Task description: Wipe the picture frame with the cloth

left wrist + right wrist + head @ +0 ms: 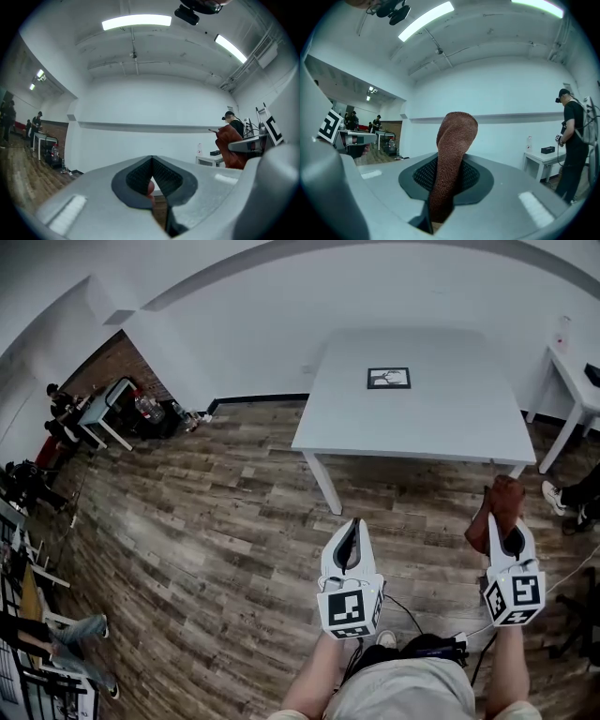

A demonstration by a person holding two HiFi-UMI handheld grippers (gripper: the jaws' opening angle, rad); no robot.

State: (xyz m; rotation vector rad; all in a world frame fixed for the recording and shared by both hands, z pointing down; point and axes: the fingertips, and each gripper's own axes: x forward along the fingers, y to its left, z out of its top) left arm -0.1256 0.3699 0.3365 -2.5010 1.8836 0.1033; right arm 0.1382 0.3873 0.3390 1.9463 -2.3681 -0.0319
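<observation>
A small black picture frame [388, 378] lies flat on the white table [450, 432] ahead of me, near its far side. My right gripper [509, 530] is shut on a brown cloth [497, 509], which sticks up out of the jaws and folds over in the right gripper view [452, 159]. My left gripper [349, 538] is shut with nothing in it; in the left gripper view its dark pads [140, 177] meet. Both grippers are held over the wooden floor, well short of the table.
A second white table [574, 390] stands to the right with a bottle [562, 331] on it. A person [572, 140] stands by it. A person's shoe [553, 497] is near the main table's right leg. More tables and people are at the far left [98, 413].
</observation>
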